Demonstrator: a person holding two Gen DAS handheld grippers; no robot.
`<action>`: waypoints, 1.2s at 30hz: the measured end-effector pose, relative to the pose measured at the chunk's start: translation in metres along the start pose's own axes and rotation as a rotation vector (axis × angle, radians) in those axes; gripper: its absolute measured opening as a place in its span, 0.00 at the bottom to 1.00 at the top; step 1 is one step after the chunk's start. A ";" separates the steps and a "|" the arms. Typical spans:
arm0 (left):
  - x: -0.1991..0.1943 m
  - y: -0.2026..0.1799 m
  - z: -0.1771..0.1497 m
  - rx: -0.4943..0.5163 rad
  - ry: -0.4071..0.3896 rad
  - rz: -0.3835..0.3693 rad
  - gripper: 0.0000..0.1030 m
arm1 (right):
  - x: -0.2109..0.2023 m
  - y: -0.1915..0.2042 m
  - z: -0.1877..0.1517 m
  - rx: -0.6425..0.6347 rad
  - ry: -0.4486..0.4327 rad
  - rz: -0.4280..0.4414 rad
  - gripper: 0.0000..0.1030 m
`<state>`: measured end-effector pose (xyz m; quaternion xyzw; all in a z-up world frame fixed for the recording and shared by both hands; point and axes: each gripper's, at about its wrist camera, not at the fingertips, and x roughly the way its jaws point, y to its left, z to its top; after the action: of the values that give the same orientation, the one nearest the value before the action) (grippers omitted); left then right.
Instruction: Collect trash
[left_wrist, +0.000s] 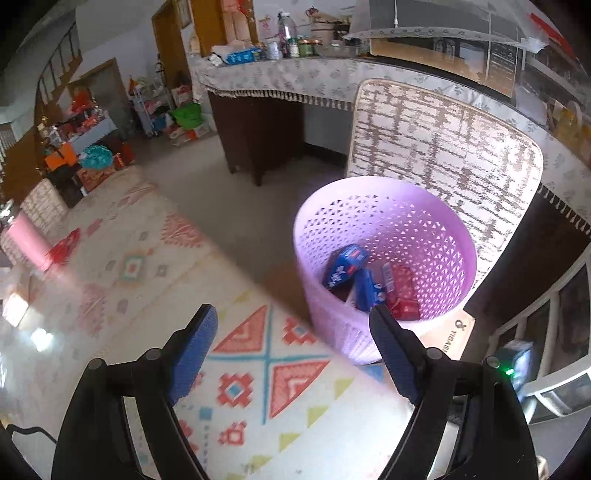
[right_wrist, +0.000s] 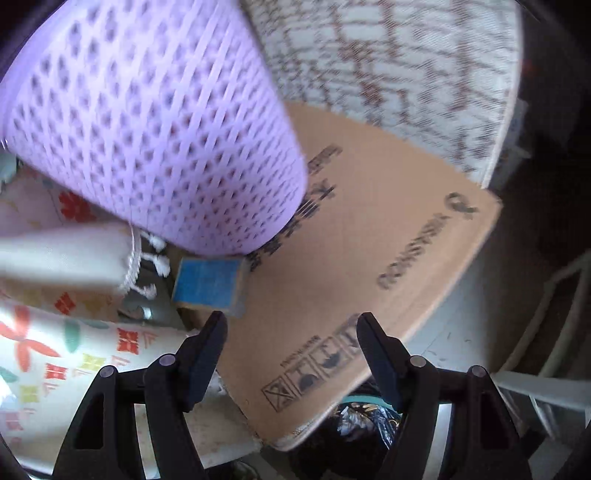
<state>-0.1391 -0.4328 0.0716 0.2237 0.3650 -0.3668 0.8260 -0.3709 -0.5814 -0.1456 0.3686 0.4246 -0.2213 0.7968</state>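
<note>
A lilac lattice basket (left_wrist: 332, 325) stands on the floor mat at the right of the left wrist view. Blue packets (left_wrist: 345, 266) and red packets (left_wrist: 402, 291) lie in its bottom. My left gripper (left_wrist: 291, 312) hovers just in front of the basket, its right fingertip over the near rim. It is open, with nothing between its blue pads. In the right wrist view the basket's outer wall (right_wrist: 159, 122) fills the upper left. A small blue box (right_wrist: 208, 282) lies at its foot, just beyond my right gripper (right_wrist: 291, 317), which is open and empty.
A brown cardboard sheet (right_wrist: 369, 240) lies under and beside the basket. A patterned cushion panel (left_wrist: 443, 147) leans behind it against a cloth-covered table (left_wrist: 295, 77). The colourful floor mat (left_wrist: 258, 369) spreads to the left. A white rail (left_wrist: 546, 332) stands at the right.
</note>
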 end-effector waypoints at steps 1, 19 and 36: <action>-0.005 0.002 -0.005 0.001 -0.007 0.012 0.81 | -0.008 -0.002 0.000 0.006 -0.012 0.000 0.76; -0.079 0.029 -0.063 -0.051 -0.142 0.097 0.81 | -0.142 0.101 0.002 -0.113 -0.305 0.023 0.83; -0.133 0.045 -0.100 -0.115 -0.287 0.115 0.86 | -0.187 0.149 -0.022 -0.182 -0.399 0.023 0.85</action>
<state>-0.2099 -0.2818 0.1154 0.1419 0.2501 -0.3255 0.9008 -0.3840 -0.4630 0.0630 0.2491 0.2726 -0.2416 0.8974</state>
